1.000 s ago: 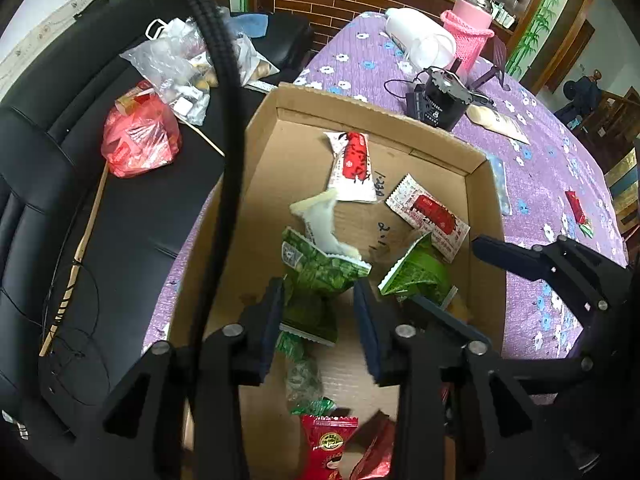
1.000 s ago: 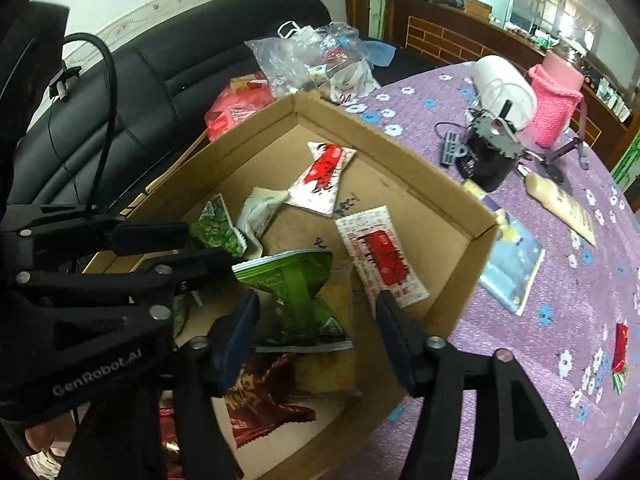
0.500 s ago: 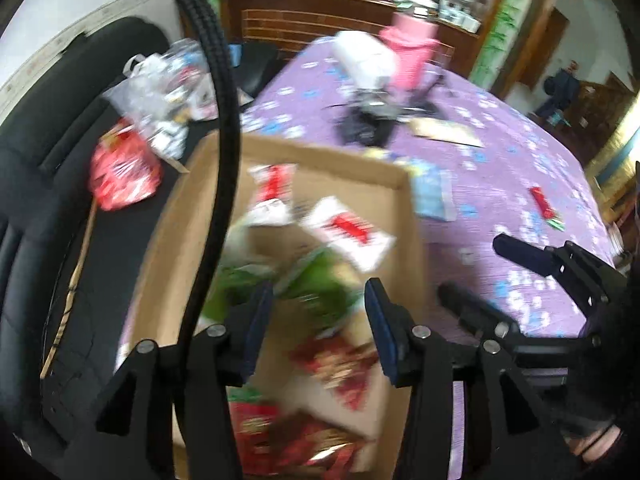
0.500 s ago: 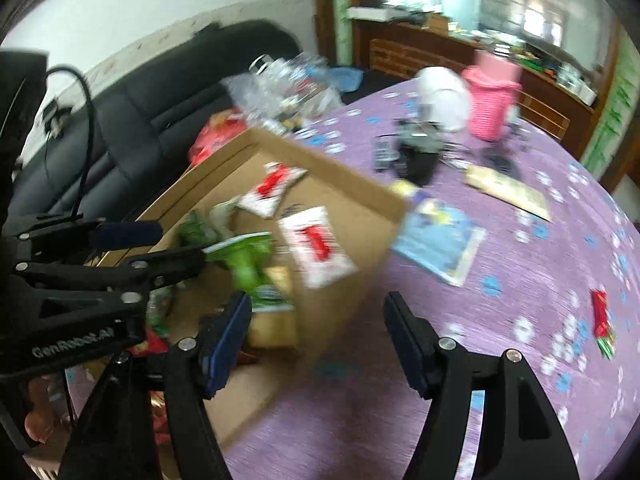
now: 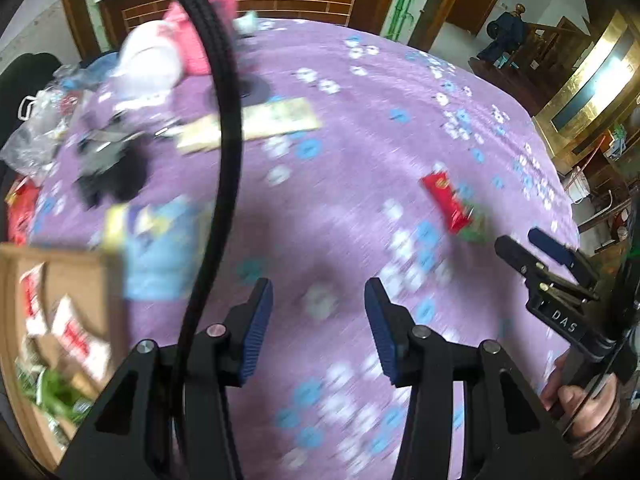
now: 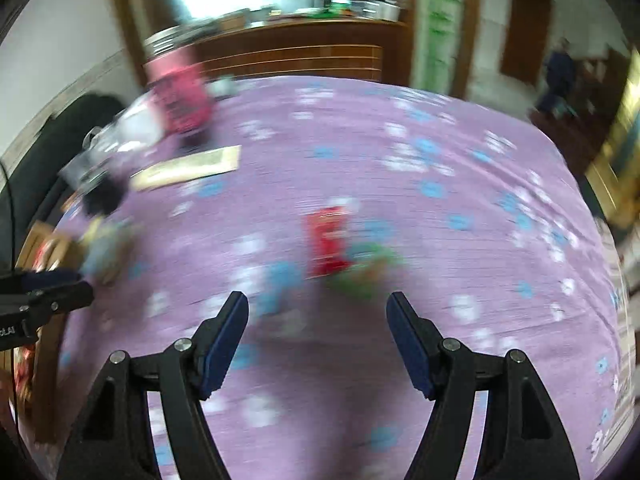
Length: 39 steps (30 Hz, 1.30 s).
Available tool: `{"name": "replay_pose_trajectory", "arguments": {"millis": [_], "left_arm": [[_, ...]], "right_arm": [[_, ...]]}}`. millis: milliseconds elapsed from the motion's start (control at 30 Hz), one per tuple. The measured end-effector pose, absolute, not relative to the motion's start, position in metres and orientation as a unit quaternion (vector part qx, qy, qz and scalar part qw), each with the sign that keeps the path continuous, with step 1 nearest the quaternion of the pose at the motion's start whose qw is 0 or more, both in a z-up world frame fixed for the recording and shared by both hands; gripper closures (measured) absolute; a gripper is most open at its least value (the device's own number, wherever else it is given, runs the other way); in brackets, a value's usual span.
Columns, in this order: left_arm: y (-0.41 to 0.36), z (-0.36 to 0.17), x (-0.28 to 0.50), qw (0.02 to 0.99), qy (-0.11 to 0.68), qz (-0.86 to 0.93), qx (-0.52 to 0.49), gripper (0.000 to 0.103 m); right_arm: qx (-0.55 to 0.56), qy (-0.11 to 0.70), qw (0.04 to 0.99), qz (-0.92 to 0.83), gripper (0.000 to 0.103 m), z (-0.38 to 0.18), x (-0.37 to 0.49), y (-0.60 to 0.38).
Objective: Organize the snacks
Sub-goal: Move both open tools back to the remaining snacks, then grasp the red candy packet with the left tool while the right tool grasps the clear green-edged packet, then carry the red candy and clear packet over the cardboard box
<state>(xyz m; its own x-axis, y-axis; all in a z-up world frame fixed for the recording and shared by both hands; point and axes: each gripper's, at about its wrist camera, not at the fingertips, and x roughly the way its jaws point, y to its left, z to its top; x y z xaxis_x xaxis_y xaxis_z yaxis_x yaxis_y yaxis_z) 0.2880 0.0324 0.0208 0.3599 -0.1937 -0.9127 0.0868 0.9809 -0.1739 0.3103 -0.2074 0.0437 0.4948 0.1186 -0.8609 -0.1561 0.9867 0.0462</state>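
A red snack packet (image 5: 446,200) (image 6: 330,240) lies on the purple flowered tablecloth (image 5: 360,140), with a green packet (image 5: 474,230) (image 6: 364,268) touching its near end. My right gripper (image 6: 317,298) hovers just short of them; its jaws are opening and nothing is between them. My left gripper (image 5: 318,286) is open and empty over bare cloth, left of the packets. The cardboard box (image 5: 8,252) with several snacks in it sits at the far left. The picture is blurred by motion.
Between the box and the grippers lies a blue and yellow flat pack (image 5: 160,240). Farther back are a black device (image 5: 112,176), a beige flat packet (image 5: 256,124), a pink sleeve (image 5: 192,40) and a white object (image 5: 148,56). Plastic bags (image 5: 28,128) sit at the left.
Both grippers have swung away from above the box, rightwards over the purple cloth, and now face the red and green packets. The right jaws stand wider, and no green packet is between them.
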Motion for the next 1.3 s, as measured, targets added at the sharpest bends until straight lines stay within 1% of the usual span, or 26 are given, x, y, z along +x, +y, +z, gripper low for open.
{"name": "replay_pose_trajectory", "arguments": {"millis": [100,200,300,333,367,400,467,500,533,567,600,667,900,933,1000,1033,1100,1167,1233,1300], "left_arm": [[0.008,0.018,0.316,0.819,0.565,-0.086,-0.053,0.054],[-0.008,0.012,0.336,0.811,0.576,-0.084,-0.059,0.054],[-0.023,0.004,0.356,0.793,0.597,-0.091,-0.082,0.054],[-0.031,0.000,0.362,0.787,0.604,-0.092,-0.086,0.054],[-0.037,-0.002,0.366,0.783,0.609,-0.093,-0.087,0.054],[-0.042,-0.003,0.370,0.781,0.611,-0.094,-0.085,0.054],[-0.056,-0.003,0.376,0.778,0.615,-0.100,-0.077,0.054],[-0.061,-0.003,0.379,0.779,0.614,-0.100,-0.074,0.054],[-0.066,-0.003,0.381,0.780,0.614,-0.101,-0.072,0.054],[-0.073,-0.003,0.385,0.777,0.616,-0.103,-0.071,0.054],[-0.078,-0.004,0.389,0.774,0.620,-0.105,-0.070,0.054],[-0.087,-0.009,0.395,0.767,0.629,-0.105,-0.068,0.054],[-0.112,-0.030,0.406,0.759,0.644,-0.083,-0.036,0.054],[-0.114,-0.033,0.407,0.758,0.647,-0.081,-0.033,0.056],[-0.117,-0.033,0.405,0.768,0.636,-0.077,-0.018,0.072],[-0.118,-0.033,0.405,0.771,0.633,-0.072,-0.007,0.083],[-0.115,-0.033,0.405,0.769,0.634,-0.079,-0.015,0.084],[-0.114,-0.033,0.405,0.770,0.633,-0.079,-0.019,0.084],[-0.114,-0.031,0.401,0.774,0.628,-0.077,-0.007,0.084],[-0.115,-0.031,0.397,0.777,0.625,-0.080,-0.001,0.084]], "right_arm": [[0.004,0.512,0.856,0.070,0.031,0.032,0.334,-0.232],[-0.002,0.529,0.847,0.063,0.032,0.019,0.351,-0.234],[-0.025,0.548,0.832,0.078,0.035,0.007,0.358,-0.228],[-0.038,0.548,0.831,0.084,0.037,0.005,0.359,-0.222],[-0.052,0.554,0.826,0.094,0.043,0.001,0.359,-0.217],[-0.062,0.560,0.820,0.102,0.047,-0.004,0.358,-0.213],[-0.098,0.545,0.826,0.107,0.051,-0.004,0.350,-0.207],[-0.092,0.543,0.827,0.111,0.053,-0.004,0.351,-0.211],[-0.085,0.542,0.829,0.111,0.059,-0.003,0.351,-0.216],[-0.082,0.541,0.830,0.110,0.062,-0.002,0.351,-0.221],[-0.078,0.542,0.829,0.111,0.063,-0.001,0.351,-0.225],[-0.086,0.542,0.828,0.113,0.068,0.000,0.349,-0.232],[-0.085,0.541,0.828,0.123,0.069,0.000,0.347,-0.242],[-0.086,0.541,0.828,0.124,0.069,0.001,0.346,-0.242],[-0.085,0.540,0.828,0.128,0.069,0.001,0.346,-0.243],[-0.085,0.539,0.828,0.130,0.069,0.001,0.345,-0.244],[-0.085,0.539,0.828,0.134,0.069,0.000,0.346,-0.244],[-0.087,0.538,0.827,0.138,0.071,0.000,0.346,-0.244],[-0.087,0.535,0.829,0.141,0.074,0.002,0.340,-0.245],[-0.089,0.530,0.831,0.144,0.074,0.003,0.336,-0.245]]}}
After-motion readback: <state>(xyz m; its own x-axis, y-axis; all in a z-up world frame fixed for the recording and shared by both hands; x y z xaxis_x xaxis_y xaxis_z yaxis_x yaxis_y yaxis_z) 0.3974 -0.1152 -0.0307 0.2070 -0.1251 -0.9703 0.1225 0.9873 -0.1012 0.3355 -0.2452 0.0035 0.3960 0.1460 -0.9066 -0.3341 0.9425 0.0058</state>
